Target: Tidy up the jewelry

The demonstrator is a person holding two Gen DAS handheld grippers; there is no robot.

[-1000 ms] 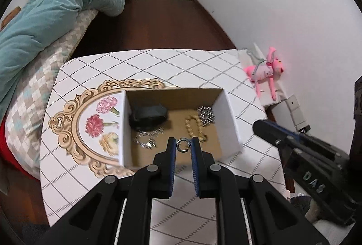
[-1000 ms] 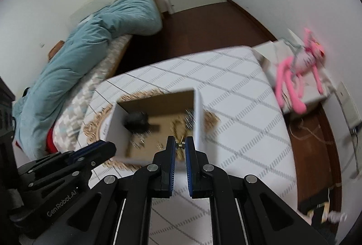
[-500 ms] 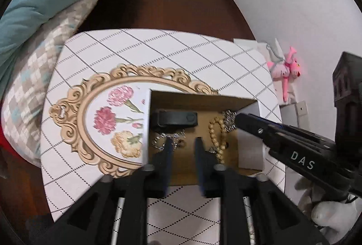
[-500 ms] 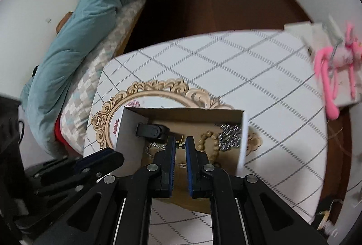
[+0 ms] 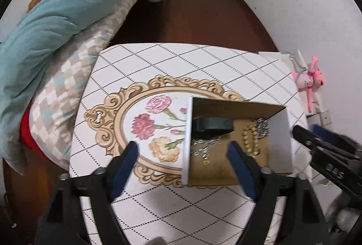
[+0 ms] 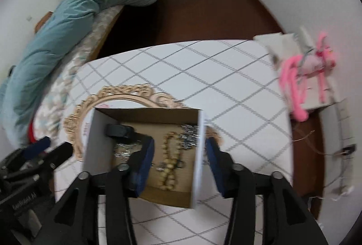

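An open cardboard box (image 5: 281, 132) (image 6: 97, 132) stands on the table and holds a black band (image 5: 213, 124) (image 6: 117, 130), a gold bead bracelet (image 5: 250, 142) (image 6: 169, 166), silver chains (image 5: 204, 146) (image 6: 123, 150) and a silver piece (image 5: 262, 127) (image 6: 189, 135). A small ring (image 5: 206, 162) lies on the box floor. My left gripper (image 5: 183, 152) is open and empty over the box's left wall. My right gripper (image 6: 179, 154) is open and empty over the box's right side; its tip also shows in the left wrist view (image 5: 298, 132).
The table (image 5: 181, 64) has a white diamond-pattern cloth with a gold-framed flower print (image 5: 144, 125). A bed with a teal duvet (image 5: 67, 7) lies to the left. A pink plush toy (image 6: 303, 77) on a white box sits off the table's right edge.
Both grippers were shut on small rings above the box; both have opened and let go. The left gripper has shifted left, so it straddles the box's left wall.
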